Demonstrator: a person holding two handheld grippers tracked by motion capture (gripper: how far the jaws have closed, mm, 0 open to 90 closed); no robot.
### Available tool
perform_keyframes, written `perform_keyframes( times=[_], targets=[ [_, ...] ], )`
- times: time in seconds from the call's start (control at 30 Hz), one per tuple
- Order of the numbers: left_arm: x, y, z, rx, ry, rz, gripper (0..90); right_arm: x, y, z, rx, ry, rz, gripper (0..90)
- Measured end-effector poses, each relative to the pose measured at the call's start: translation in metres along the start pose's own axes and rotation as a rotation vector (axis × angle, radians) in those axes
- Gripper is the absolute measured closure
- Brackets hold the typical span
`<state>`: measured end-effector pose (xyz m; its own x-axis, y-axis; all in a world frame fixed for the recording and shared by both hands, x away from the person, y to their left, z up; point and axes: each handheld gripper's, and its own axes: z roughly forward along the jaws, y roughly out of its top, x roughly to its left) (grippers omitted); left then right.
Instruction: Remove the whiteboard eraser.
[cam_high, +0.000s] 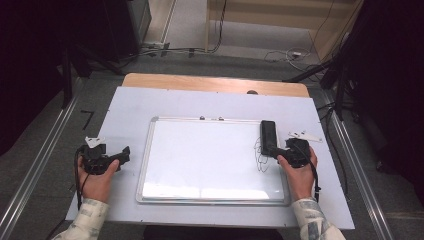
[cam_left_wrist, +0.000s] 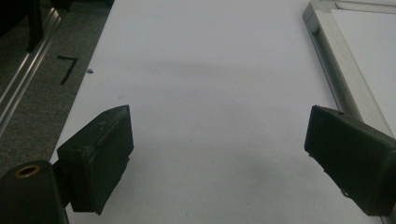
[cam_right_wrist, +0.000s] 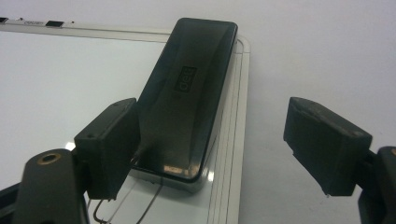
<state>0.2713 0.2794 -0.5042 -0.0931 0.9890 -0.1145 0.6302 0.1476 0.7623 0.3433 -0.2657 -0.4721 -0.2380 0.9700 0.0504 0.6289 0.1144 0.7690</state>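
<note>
The eraser (cam_right_wrist: 187, 98) lies on the whiteboard (cam_high: 210, 165) along its right edge, near the far right corner, just above scribbled marker lines (cam_high: 261, 160). The right gripper (cam_right_wrist: 210, 144) stands open around the eraser's near end; the left jaw touches its side, the right jaw is well apart. Risk: closing off-centre may push the eraser sideways or twist it off the frame. The left gripper (cam_left_wrist: 219, 158) rests open over the desk (cam_left_wrist: 205, 70), left of the whiteboard, holding nothing.
</note>
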Motion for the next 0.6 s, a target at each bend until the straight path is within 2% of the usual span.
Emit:
perform_keyframes(
  times=[0.6],
  targets=[
    [0.0,0.0,0.0,-0.001,0.0,-0.002,8.8,0.008,0.012,0.02,0.004,-0.016,0.008,18.4]
  ],
)
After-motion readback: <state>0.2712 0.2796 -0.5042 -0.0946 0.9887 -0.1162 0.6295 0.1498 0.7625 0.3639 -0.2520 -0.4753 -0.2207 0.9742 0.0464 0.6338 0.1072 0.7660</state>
